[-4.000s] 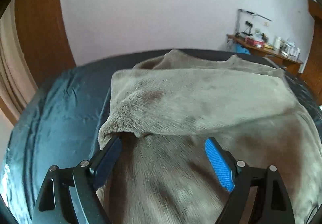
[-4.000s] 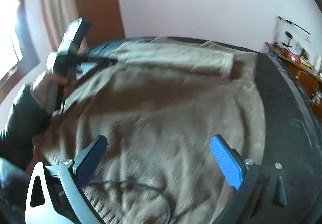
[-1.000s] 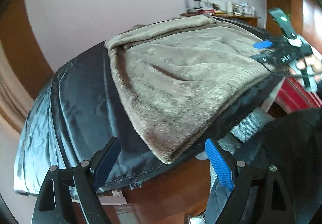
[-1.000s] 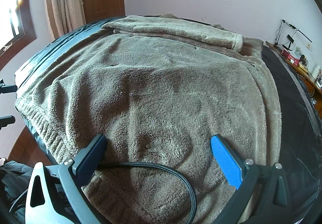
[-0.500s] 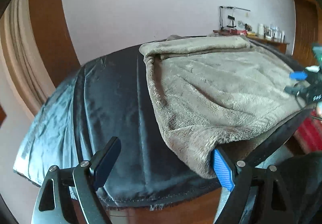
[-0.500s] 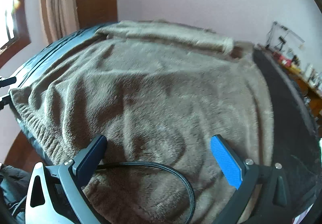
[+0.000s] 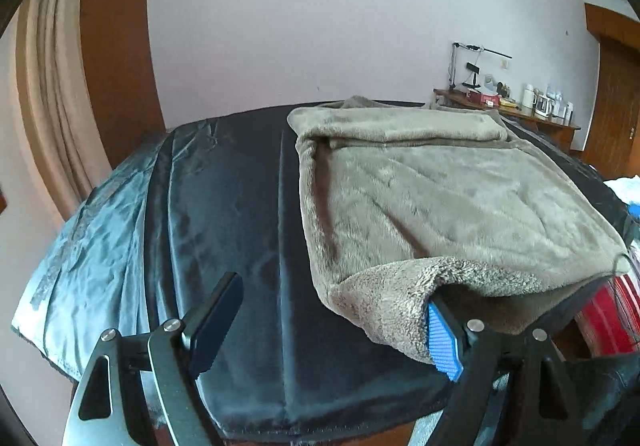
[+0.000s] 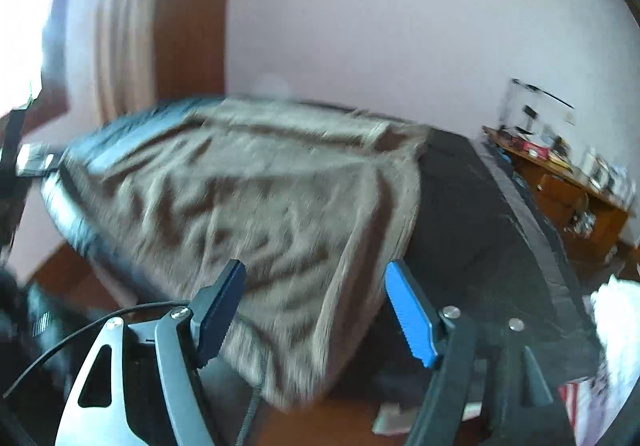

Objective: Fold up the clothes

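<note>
A fuzzy grey-brown garment [image 7: 448, 201] lies spread over the right part of a bed covered with a dark sheet [image 7: 232, 213], its far end folded back into a thick band near the wall. The near left corner of the garment hangs over the bed's front edge. The left gripper [image 7: 328, 322] has its jaws wide apart: the blue pad touches that hanging corner, which drapes over its tip, while the dark pad stands well clear above the bare sheet, so nothing is pinched. In the blurred right wrist view the right gripper [image 8: 314, 310] is low at the garment's near right corner; its jaws are closing, with the corner's edge between the pads but not yet pressed. A thin black cable [image 8: 252, 402] dangles below. A wooden desk [image 7: 512, 113] with small items stands by the far wall
</note>
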A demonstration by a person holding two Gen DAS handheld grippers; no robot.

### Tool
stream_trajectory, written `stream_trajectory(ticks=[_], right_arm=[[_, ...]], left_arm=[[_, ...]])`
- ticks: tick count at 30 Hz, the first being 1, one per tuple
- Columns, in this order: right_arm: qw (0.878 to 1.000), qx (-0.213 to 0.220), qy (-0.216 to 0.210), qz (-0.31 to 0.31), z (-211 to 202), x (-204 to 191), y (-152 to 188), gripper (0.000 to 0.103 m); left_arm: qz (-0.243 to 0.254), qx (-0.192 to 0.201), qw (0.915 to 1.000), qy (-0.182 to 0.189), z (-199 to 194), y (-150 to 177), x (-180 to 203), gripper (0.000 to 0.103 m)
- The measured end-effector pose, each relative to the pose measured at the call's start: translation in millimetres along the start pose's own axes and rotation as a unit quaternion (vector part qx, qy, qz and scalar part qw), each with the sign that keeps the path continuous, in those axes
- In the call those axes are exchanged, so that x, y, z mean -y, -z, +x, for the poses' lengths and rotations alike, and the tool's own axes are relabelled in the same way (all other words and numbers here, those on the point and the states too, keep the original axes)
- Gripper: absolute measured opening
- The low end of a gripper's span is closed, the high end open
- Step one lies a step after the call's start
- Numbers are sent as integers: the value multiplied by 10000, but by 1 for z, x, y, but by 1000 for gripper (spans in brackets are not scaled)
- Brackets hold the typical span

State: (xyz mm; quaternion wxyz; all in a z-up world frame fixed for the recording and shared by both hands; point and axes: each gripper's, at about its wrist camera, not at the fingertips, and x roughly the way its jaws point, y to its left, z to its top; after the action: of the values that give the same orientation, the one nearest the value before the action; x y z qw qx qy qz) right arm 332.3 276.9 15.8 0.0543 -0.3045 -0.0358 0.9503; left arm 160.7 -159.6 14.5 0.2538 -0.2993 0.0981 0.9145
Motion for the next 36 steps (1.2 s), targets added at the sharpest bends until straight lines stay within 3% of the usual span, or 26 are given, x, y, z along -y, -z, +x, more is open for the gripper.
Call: stream_trajectory(ticks=[6,11,16,21,30,36], right_arm=[[9973,-351,-600,-240,-14,-12,18,75],[9966,-609,223,-500,-2,-14,29,75],[9916,-779,253,-998,13,-31,37,73],[9898,-779,703,-965,17,-24,34,26],[9905,-394,1162,-615,11,-16,15,14],[9891,8,1422,-389,7,-7,-9,13]], left_arm=[[-234,51,9997,104,-1,-11,-4,85],[-237,55,9997,78,0,-13,-3,85],[-213,76,9997,63,-3,-14,-3,85],[-195,98,9997,83,-3,-15,-2,85],[-250,188,9995,102,-6,-18,-7,85],[-343,341,9987,161,-11,-26,-13,85]])
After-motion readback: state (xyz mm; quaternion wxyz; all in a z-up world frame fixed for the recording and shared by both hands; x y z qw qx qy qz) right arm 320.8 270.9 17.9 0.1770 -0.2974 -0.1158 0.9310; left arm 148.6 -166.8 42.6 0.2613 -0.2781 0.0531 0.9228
